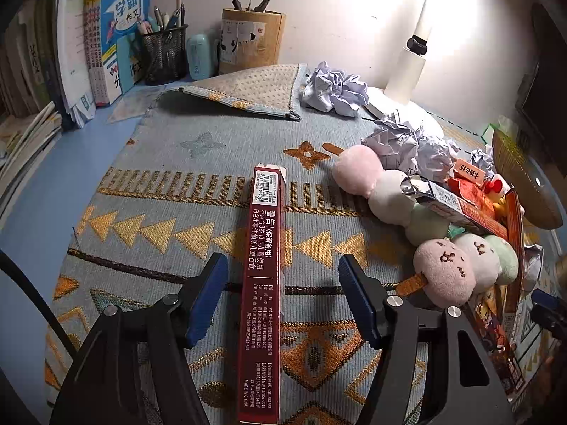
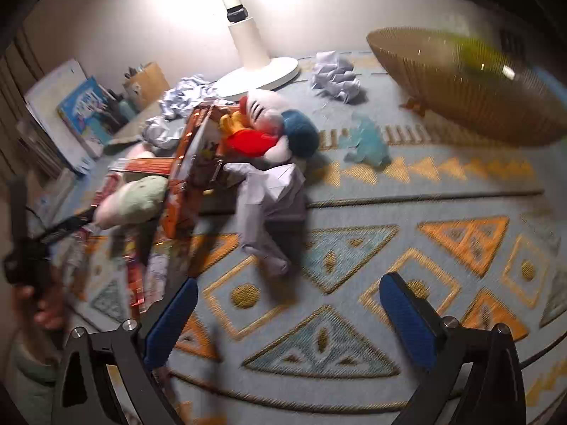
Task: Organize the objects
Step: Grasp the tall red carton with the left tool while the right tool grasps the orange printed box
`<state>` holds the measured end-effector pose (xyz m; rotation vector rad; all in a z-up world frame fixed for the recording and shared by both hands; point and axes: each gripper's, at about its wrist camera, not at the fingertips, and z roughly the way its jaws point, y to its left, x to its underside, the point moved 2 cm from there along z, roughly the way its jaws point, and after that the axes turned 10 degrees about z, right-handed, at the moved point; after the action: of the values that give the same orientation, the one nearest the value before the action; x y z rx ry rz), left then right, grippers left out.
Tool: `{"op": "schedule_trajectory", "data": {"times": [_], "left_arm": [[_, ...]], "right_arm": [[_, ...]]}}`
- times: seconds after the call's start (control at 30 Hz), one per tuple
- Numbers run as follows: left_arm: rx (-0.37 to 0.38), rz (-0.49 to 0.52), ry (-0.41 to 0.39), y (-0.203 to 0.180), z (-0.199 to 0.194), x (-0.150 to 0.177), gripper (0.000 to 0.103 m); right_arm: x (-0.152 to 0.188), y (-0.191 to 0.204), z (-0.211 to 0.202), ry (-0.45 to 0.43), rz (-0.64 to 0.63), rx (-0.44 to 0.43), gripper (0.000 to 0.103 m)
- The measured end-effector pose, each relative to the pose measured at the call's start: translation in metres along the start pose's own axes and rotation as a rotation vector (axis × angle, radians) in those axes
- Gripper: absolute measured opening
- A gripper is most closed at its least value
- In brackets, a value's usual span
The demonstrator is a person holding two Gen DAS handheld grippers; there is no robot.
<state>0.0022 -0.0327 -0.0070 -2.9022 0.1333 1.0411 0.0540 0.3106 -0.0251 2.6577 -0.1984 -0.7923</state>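
Rug with orange triangles covers the worktop; its far corner is folded back on itself. Bowl, amber and ribbed, lies tilted on the rug at the right edge, well apart from the pile. Lamp, white, stands at the back with its base on the rug. Books stand at the far left beside a mesh pen cup and a tan holder.

Pile of toys and boxes occupies the middle-right: an orange box, a plush duck with a red bill, two plush skewers of pink, white and green balls, and paper balls near the lamp.

Red box, long and narrow, stands on its edge on the rug, pointing away from the camera, left of the pile.

Left tool is spread, one pad on each side of the red box with a gap at both; no contact is visible. Right tool is spread wide over bare rug with nothing between its pads.
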Motion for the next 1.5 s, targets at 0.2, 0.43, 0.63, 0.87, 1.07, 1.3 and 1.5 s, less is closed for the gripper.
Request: {"op": "schedule_trajectory", "data": {"times": [0.2,0.43,0.63,0.87,1.07,1.3,1.5], "left_arm": [[-0.03,0.032,0.012,-0.01,0.005,-0.002,0.072],[-0.074,0.068,0.03,-0.018,0.007,-0.001,0.073],[-0.089,0.078,0.034,-0.019,0.007,-0.002,0.071],[-0.092,0.051,0.013,-0.015,0.004,-0.002,0.038],[-0.044,0.033,0.02,-0.014,-0.009,0.01,0.015],[-0.064,0.03,-0.005,-0.015,-0.019,0.024,0.015],[-0.098,0.064,-0.007,-0.021,-0.019,0.024,0.017]], "right_arm": [[0.029,0.047,-0.037,-0.021,-0.15,-0.103,0.096],[0.049,0.089,-0.009,0.165,-0.257,0.021,0.052],[0.065,0.098,0.01,0.092,-0.309,0.061,0.026],[0.088,0.122,0.007,0.059,-0.413,0.011,0.02],[0.102,0.127,-0.01,0.053,-0.455,-0.052,0.017],[0.109,0.104,-0.008,0.111,-0.41,-0.078,0.02],[0.101,0.114,0.001,0.12,-0.378,-0.09,0.033]]}}
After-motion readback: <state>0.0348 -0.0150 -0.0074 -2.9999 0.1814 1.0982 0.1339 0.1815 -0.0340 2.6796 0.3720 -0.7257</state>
